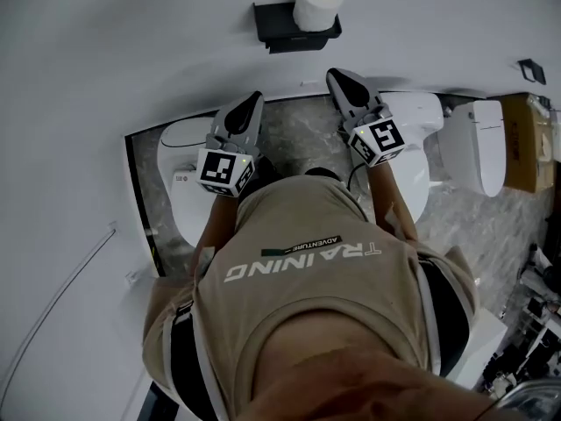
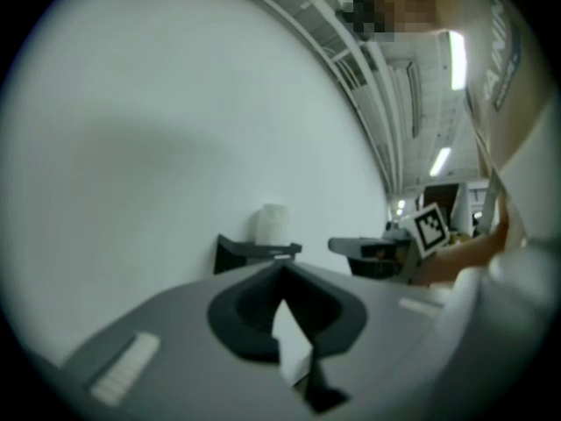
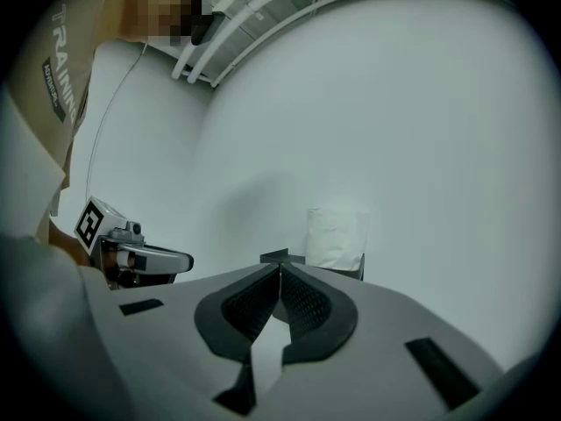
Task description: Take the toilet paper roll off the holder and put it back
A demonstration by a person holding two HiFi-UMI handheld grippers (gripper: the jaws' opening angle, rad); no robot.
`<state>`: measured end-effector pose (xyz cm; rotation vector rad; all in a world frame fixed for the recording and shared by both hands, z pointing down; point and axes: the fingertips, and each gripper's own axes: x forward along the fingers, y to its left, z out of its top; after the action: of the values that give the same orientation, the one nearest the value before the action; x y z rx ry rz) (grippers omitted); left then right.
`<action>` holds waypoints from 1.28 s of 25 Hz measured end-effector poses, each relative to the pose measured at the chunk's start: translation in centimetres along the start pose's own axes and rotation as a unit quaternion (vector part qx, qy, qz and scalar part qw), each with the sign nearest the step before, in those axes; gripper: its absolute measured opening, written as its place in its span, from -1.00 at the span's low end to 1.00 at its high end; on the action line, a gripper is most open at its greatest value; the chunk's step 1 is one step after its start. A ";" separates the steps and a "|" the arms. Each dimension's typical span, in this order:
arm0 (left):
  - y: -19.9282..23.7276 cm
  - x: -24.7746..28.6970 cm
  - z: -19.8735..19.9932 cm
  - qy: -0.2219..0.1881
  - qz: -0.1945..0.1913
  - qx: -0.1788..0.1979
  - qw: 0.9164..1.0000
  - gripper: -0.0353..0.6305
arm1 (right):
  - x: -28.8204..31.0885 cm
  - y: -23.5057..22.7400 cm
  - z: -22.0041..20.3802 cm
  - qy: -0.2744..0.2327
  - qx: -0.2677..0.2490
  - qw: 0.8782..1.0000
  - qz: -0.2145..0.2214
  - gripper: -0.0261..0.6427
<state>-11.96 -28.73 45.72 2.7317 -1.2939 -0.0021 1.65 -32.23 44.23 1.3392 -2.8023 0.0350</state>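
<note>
Your shirt fills the foreground. Beyond it both tongs point level toward the wall-mounted holder. The left tongs and right tongs each have their jaws pressed together with nothing between them. The toilet paper roll stands upright on the holder's right end, long axis vertical, well ahead of both tips. In the head view the right tongs sit nearer the holder, almost in line with the roll, while the left tongs line up with the holder's other end. Nothing else rests on the holder. You will probably need to part the right jaws before closing in on the roll.
</note>
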 end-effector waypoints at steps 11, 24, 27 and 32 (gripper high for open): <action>3.2 4.6 1.2 0.006 -0.041 0.000 0.999 -0.89 | 2.9 -3.4 2.1 -0.013 -0.018 0.999 -0.029 -0.88; 3.3 8.2 3.2 0.008 -0.026 0.005 1.000 -0.89 | 8.3 -7.1 3.4 0.002 -0.022 1.000 0.005 0.09; 3.7 7.8 3.4 0.003 -0.011 0.005 1.000 -0.89 | 9.8 -7.6 3.4 -0.002 -0.015 1.000 0.017 0.12; 5.0 6.5 2.5 0.005 0.023 -0.006 1.000 -0.89 | 11.8 -8.0 2.5 0.023 -0.009 0.999 0.024 0.13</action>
<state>-11.84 -37.19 44.11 2.6872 -1.3499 0.0071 0.38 -46.53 42.29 1.2503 -2.7886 0.0405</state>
